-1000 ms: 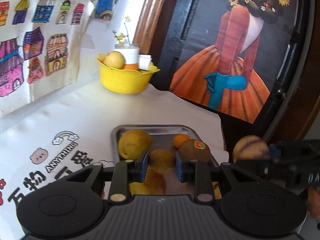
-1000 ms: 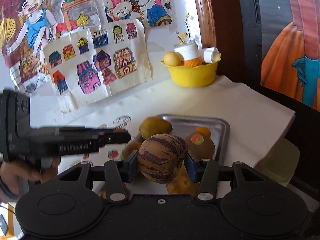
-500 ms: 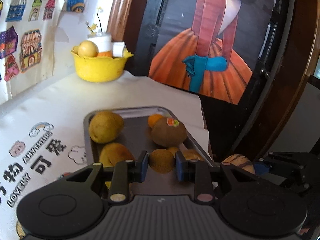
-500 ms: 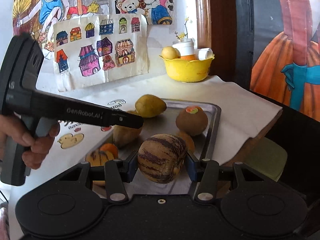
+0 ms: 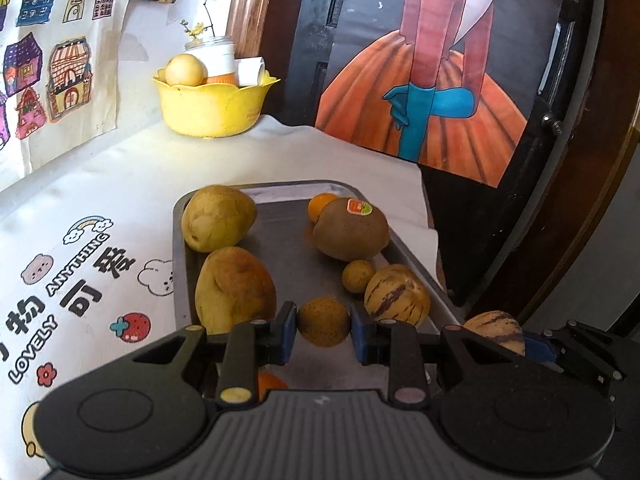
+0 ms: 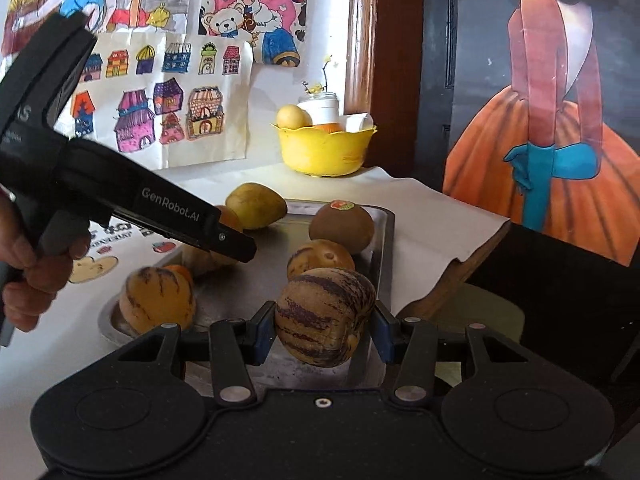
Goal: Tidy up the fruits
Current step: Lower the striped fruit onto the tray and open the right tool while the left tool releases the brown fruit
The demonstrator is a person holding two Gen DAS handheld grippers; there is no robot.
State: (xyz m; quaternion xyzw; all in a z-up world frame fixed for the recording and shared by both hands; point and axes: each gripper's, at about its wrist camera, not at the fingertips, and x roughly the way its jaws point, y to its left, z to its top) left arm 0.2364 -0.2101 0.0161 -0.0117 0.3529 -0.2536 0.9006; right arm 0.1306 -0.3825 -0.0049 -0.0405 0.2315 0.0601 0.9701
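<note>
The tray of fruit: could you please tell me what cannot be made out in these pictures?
- Left wrist view: the tray's near end and an orange fruit are hidden behind the left claw.
- Right wrist view: the left claw's tips and their fruit are hidden by its own body.

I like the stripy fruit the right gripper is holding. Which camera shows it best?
The right wrist view: the striped melon sits large and central between the right gripper pads. In the left wrist view only its top peeks out at the lower right edge.
</note>
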